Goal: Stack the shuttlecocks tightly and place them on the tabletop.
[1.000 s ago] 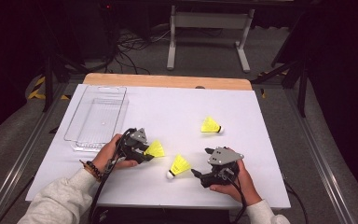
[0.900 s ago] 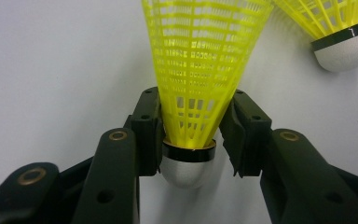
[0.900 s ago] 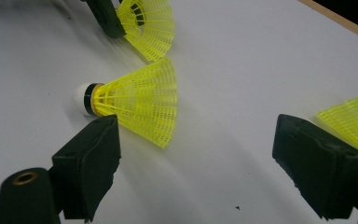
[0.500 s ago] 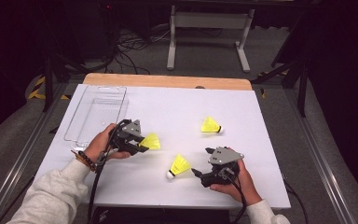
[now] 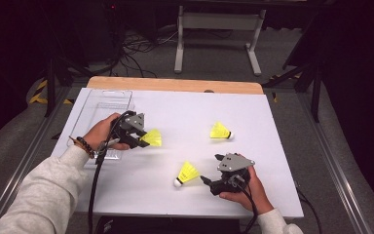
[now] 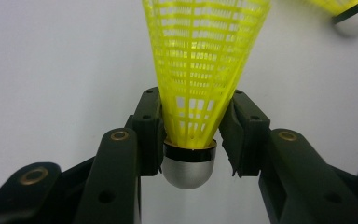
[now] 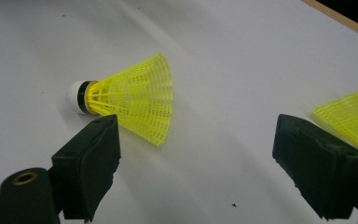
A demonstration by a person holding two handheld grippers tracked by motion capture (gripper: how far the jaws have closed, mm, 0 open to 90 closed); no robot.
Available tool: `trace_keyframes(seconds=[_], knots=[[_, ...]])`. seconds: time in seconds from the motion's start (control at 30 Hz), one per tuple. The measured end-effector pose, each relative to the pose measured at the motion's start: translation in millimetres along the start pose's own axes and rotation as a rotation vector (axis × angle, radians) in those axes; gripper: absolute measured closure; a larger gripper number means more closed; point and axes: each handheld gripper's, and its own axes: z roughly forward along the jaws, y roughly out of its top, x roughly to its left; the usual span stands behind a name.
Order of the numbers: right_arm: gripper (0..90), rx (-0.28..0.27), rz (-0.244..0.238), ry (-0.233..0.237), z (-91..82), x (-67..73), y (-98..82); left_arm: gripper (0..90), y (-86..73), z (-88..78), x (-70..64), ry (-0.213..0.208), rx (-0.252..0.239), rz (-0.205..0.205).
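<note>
Held shuttlecock (image 6: 200, 84): skirt mouth cut off by the top edge of the left gripper view; sides of the lower skirt covered by the two pads clamped on it.

Second shuttlecock (image 6: 352, 16), up and right of the held one: cork and a sliver of skirt visible, the rest cut by the top edge.

Shuttlecock skirt (image 7: 349, 119) at the right edge of the right gripper view: cork end out of frame, lower part behind the right-hand jaw.

Clear tray (image 5: 102, 105): near end hidden behind the left hand (image 5: 102, 136).
</note>
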Motion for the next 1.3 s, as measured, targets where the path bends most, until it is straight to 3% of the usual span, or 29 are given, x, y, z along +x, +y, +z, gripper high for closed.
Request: trace_keyframes(seconds=[0.2,0.33,0.43,0.6,0.67,0.9,1.03,1.1,1.2,1.3], knots=[[15.6,0.008,0.011,0.003,2.3,-1.9,-1.5,59.8,-2.3,14.0,18.9,-0.025,0.011,0.054],[15.6,0.02,0.008,0.004,4.1,-1.2,-2.3,57.3,1.4,23.5,21.1,-0.027,0.075,0.132],[15.5,0.029,0.007,0.002,4.3,-0.8,-2.5,56.8,1.6,25.5,22.2,-0.037,0.076,0.141],[15.6,0.029,0.005,0.003,3.6,0.0,-2.3,54.2,2.4,28.6,21.3,-0.033,0.12,0.14],[15.6,0.035,0.0,-0.001,3.5,0.2,-2.2,51.9,2.3,28.2,21.8,-0.023,0.103,0.127],[15.6,0.028,-0.009,0.004,2.4,1.9,-1.0,47.7,9.8,31.9,19.4,-0.008,0.13,0.144],[15.5,0.025,-0.011,0.001,1.4,1.8,-0.6,46.6,12.1,32.1,19.6,-0.038,0.14,0.145],[15.6,0.025,-0.012,0.003,1.4,1.4,-0.8,47.1,12.5,32.0,19.2,-0.028,0.153,0.145],[15.5,0.03,-0.01,-0.001,2.1,0.3,-2.1,44.3,10.9,29.7,20.4,-0.039,0.132,0.137],[15.4,0.027,-0.01,-0.004,1.6,-1.0,-2.2,41.3,7.7,23.5,18.6,0.004,0.081,0.099]])
